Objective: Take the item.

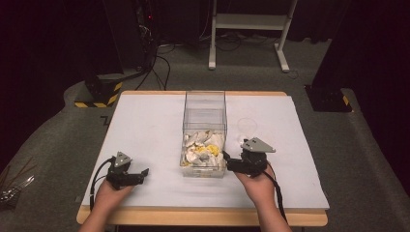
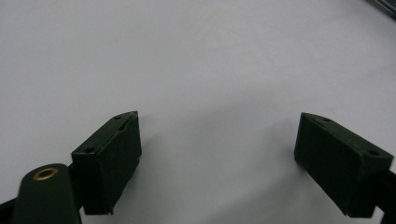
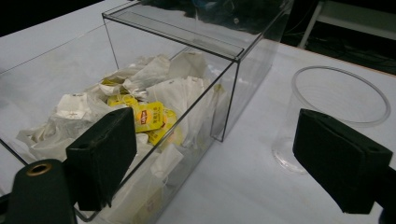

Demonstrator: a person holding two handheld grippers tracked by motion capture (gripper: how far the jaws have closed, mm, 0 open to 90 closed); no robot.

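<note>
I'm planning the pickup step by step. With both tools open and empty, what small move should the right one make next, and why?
Probably ease the right tool forward and left, over the rim of the clear plastic box, toward the yellow-tagged tea bags. Its jaws stand open, empty, just outside the near wall; the clear plastic cup waits beside it.

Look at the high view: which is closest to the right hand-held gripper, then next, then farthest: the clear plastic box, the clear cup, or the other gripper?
From the right hand-held gripper:
1. Clear plastic box of tea bags, just beside its jaws, table centre.
2. Clear round plastic cup, behind it.
3. Left hand-held gripper, across the table's near left.
</note>
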